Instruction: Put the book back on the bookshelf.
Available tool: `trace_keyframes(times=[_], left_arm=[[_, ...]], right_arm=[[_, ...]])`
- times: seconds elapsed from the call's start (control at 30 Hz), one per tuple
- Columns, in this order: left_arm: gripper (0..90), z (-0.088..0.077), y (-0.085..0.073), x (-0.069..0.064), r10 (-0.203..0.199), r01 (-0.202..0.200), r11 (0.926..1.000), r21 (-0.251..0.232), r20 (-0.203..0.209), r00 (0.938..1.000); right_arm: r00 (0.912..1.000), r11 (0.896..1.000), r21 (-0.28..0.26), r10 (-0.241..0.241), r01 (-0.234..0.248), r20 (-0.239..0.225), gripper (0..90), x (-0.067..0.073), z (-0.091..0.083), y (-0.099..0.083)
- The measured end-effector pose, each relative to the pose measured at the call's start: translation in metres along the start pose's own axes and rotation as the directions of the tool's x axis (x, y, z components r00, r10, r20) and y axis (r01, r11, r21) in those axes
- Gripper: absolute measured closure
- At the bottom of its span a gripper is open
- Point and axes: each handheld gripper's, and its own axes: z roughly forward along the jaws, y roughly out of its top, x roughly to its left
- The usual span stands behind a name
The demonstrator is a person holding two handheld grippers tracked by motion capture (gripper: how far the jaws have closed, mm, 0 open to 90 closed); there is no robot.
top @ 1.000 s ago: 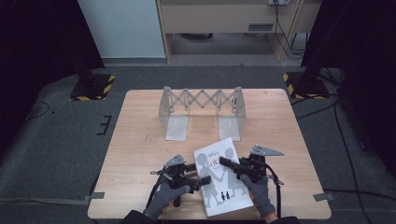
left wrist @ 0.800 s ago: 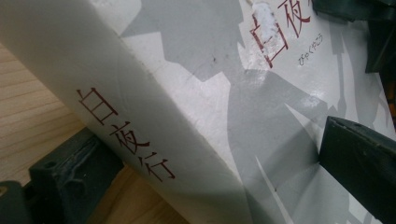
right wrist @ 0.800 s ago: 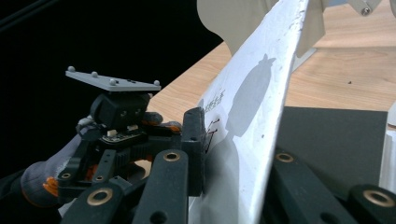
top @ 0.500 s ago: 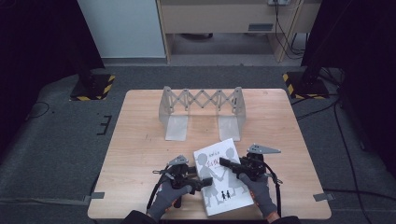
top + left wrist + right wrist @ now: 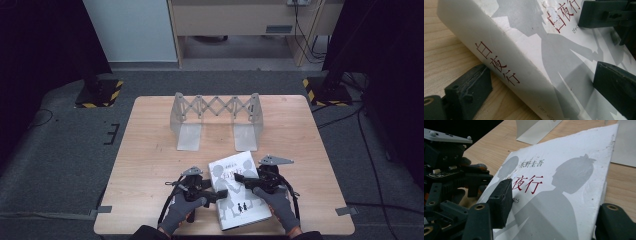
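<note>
- We are looking down on a wooden table (image 5: 150,145) where a white book (image 5: 239,195) is lying near the near edge, a little right of centre, its cover showing grey silhouettes and red characters.
- We are seeing the left gripper (image 5: 216,192) reaching in from the left, held by a gloved left hand (image 5: 182,212), with its tips arriving at the book's left edge.
- In the left gripper view its jaws are standing spread: one is resting on the table wood just left of the book's spine (image 5: 496,62), the other is sitting over the cover on the right. The spine is lying between them, and we cannot tell whether either jaw is touching the book.
- We are seeing the right gripper (image 5: 243,178) coming in from the right in a gloved right hand (image 5: 280,202), its tips lying over the cover's upper half.
- In the right gripper view its jaws are also spread, straddling the book (image 5: 564,192): one jaw is over the cover by the red title, the other is off the book's right edge. Nothing is being pinched.
- That view is also showing the left gripper (image 5: 477,178) at the left, at the book's far side edge.
- Farther back, mid-table, a grey expanding book rack (image 5: 215,120) is standing well apart from the book and both grippers.
</note>
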Motion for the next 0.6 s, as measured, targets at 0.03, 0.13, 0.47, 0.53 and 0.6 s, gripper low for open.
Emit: trace_keyframes(times=[0.03,0.13,0.47,0.53,0.6], left_arm=[[1.3,0.0,0.0,0.0,0.0,0.0,1.0,0.0,0.0,1.0],[1.4,0.0,0.0,0.0,0.002,-0.002,1.0,-0.004,-0.004,1.0],[3.4,0.002,-0.002,-0.005,0.036,-0.036,0.9993,-0.004,-0.048,0.9982],[3.4,0.002,-0.002,-0.005,0.035,-0.035,0.9994,-0.004,-0.05,0.9982],[3.4,0.002,-0.002,-0.005,0.034,-0.035,0.9994,-0.005,-0.05,0.9982]], right_arm=[[1.0,1.0,0.0,0.0,0.0,0.0,39.6,0.0,0.0,0.0],[0.9996,1.0,0.004,-0.004,0.004,0.026,33.4,-0.002,-0.001,-0.002],[0.9878,0.998,0.04,-0.059,0.053,0.144,30.0,-0.013,-0.007,-0.01],[0.9855,0.997,0.043,-0.073,0.067,0.154,27.8,-0.012,-0.007,-0.011],[0.9852,0.997,0.038,-0.073,0.068,0.155,26.7,-0.012,-0.007,-0.012]])
